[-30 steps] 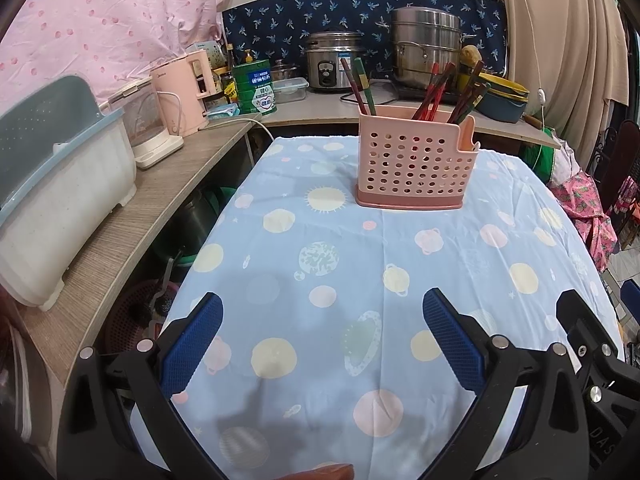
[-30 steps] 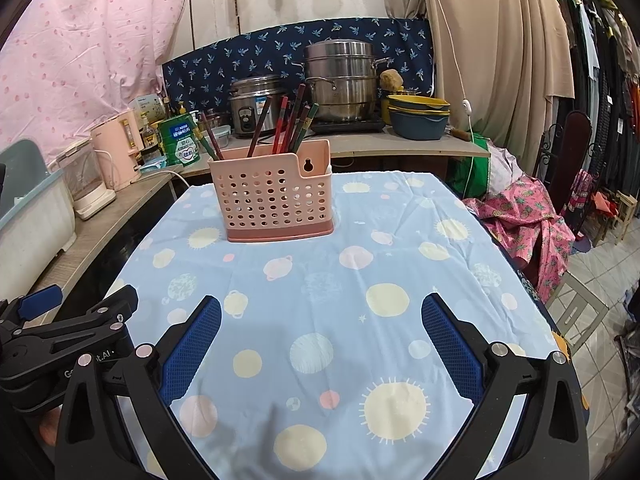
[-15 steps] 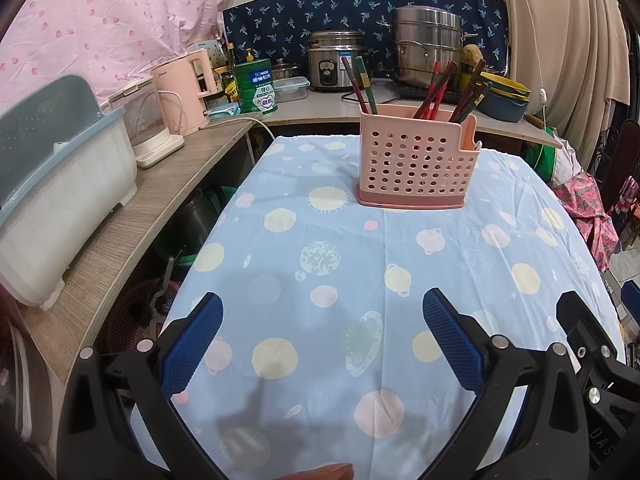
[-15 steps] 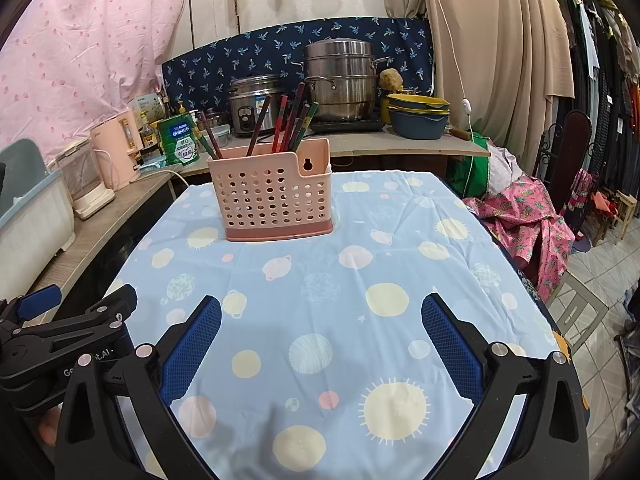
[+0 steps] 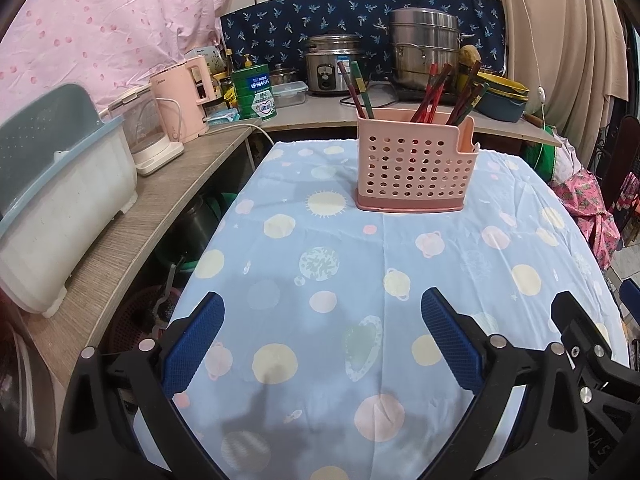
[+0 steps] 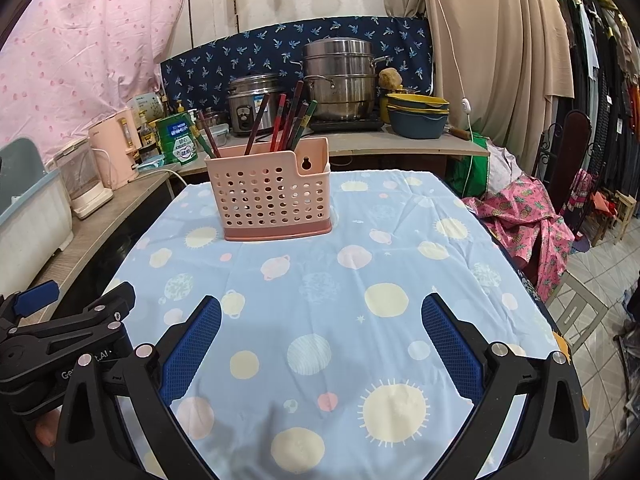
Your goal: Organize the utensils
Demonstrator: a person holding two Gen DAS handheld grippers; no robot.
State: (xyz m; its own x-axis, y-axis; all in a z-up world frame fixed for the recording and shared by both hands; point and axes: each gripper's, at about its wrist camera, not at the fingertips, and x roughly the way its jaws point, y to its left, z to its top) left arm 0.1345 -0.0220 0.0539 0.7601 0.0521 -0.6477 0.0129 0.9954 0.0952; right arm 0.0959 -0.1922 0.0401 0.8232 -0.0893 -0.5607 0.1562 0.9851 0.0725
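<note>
A pink perforated utensil holder point(image 5: 416, 168) point(image 6: 274, 196) stands on the far half of the table, upright. Several red, green and dark chopsticks point(image 5: 430, 92) point(image 6: 288, 122) stick up out of it, a few at its left end and the others toward the right. My left gripper point(image 5: 320, 340) hovers low over the near part of the table, open, with nothing between its blue pads. My right gripper point(image 6: 320, 340) is beside it on the right, also open and empty. The holder is well ahead of both.
The table wears a light blue cloth point(image 5: 340, 248) printed with planets. A wooden counter point(image 5: 132, 216) on the left carries a white bin point(image 5: 52, 216) and a pink kettle point(image 5: 184, 100). Pots point(image 6: 340, 76) and bowls point(image 6: 418, 116) stand at the back. Pink fabric point(image 6: 528, 220) hangs off the right.
</note>
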